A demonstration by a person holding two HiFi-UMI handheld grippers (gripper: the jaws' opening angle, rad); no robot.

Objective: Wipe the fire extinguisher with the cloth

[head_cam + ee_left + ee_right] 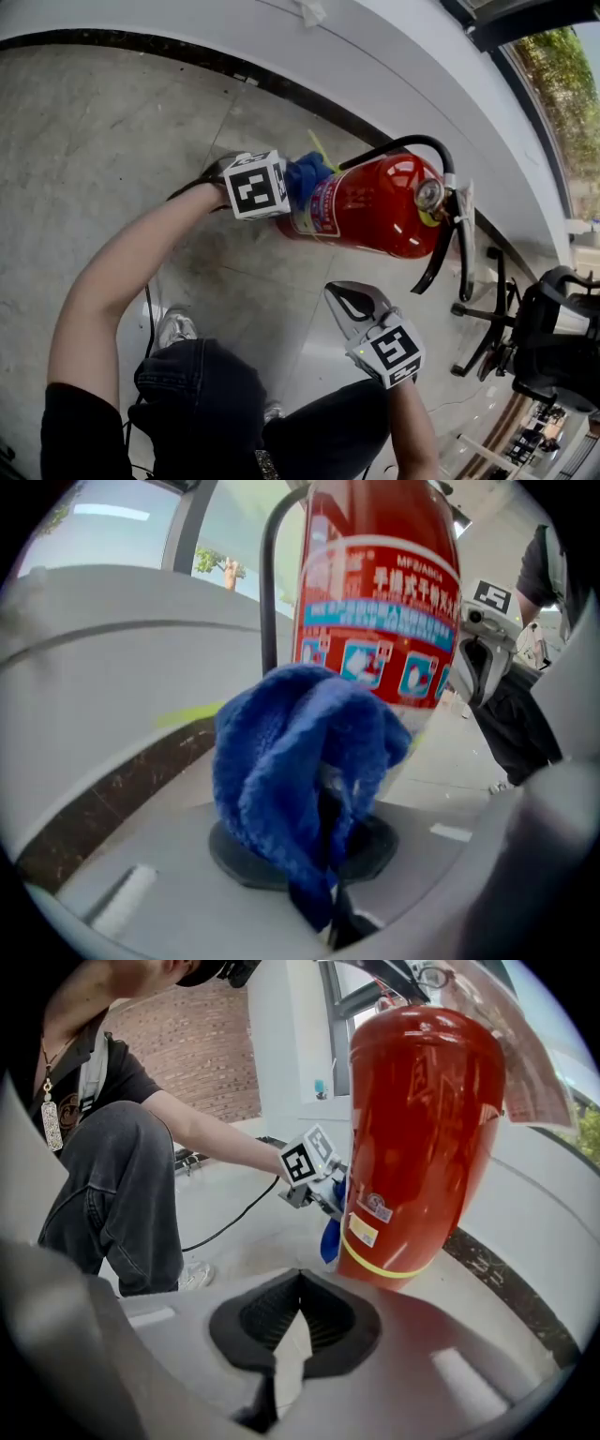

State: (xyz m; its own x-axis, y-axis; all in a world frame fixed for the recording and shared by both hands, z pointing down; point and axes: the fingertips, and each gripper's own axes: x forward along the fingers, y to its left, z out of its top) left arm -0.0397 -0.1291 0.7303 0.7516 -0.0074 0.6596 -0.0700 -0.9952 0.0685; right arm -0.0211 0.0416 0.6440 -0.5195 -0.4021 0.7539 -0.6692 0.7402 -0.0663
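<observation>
Fire extinguisher, the red metal cylinder kind (375, 202), is standing upright on the pale stone floor (112, 141), just beside a curved white wall (281, 42) with a dark skirting strip. Its black hose (403, 142) loops off the top. So the left gripper (330, 855) has its fingers pinched narrow on a fluffy blue cloth (291, 761), and the bunched cloth sits against the lower side of the cylinder, right by the printed label (380, 621). Meanwhile the right gripper (298, 1288) is near the extinguisher but not touching it, fingers fully together with nothing in them. Black office chair (553, 337) off to the right in the head view.
</observation>
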